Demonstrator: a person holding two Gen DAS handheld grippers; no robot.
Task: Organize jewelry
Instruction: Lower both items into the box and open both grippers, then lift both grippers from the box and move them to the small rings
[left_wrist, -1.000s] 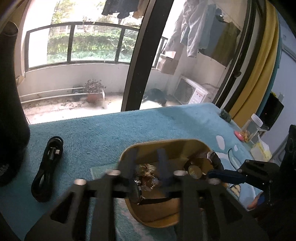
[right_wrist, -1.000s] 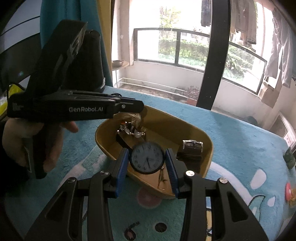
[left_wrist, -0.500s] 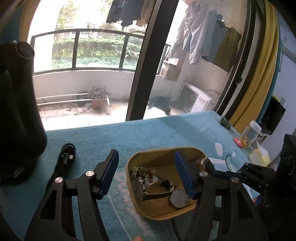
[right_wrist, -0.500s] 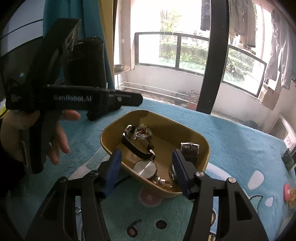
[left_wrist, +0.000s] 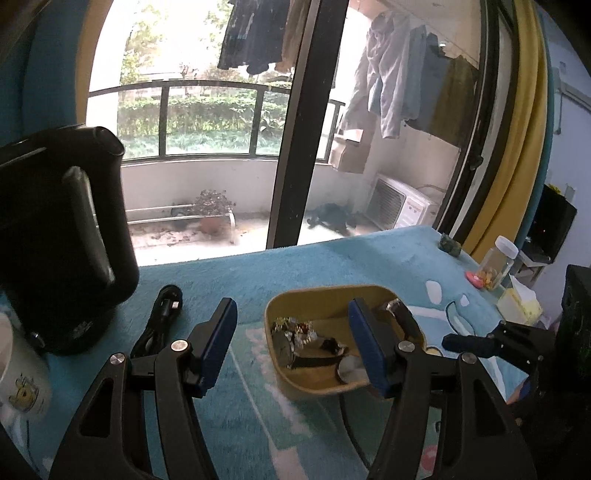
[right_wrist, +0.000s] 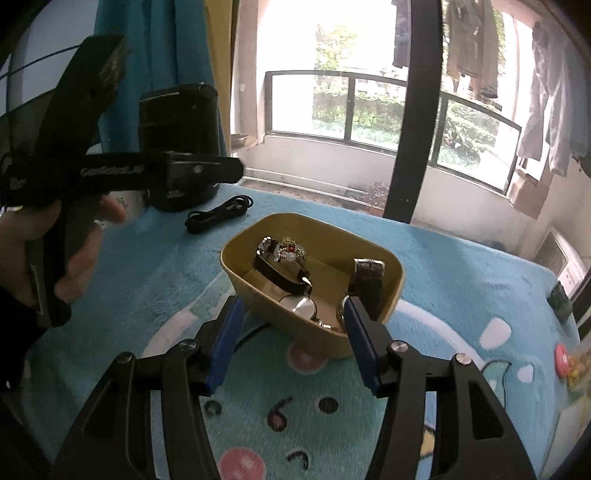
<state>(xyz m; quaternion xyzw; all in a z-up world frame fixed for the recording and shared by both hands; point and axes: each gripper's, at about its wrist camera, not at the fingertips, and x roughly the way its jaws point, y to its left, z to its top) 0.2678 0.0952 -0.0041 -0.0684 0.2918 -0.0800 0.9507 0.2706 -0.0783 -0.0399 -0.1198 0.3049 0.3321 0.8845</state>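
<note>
A yellow bowl (right_wrist: 391, 295) sits on the blue plush mat and holds watches and a jewelled brooch (right_wrist: 290, 251). A black-strap watch (right_wrist: 284, 277) lies in it with a round silver watch (right_wrist: 301, 306) beside it and a dark-band watch (right_wrist: 365, 277) at the right wall. My right gripper (right_wrist: 291, 339) is open and empty, just in front of the bowl. My left gripper (left_wrist: 291, 347) is open and empty, pulled back above the mat, with the bowl (left_wrist: 321, 295) behind its right finger. The brooch (left_wrist: 295, 326) shows there too.
A black kettle (left_wrist: 62, 236) stands at the left with a coiled black cable (left_wrist: 159, 325) beside it. A white mug (left_wrist: 18, 373) is at the far left. A small jar (left_wrist: 496, 262) and tissue box (left_wrist: 519, 301) sit at the mat's right edge. A window is behind.
My right gripper let go of the round watch into the bowl and opened. My left gripper opened and drew back from the bowl. Both pulled away.
</note>
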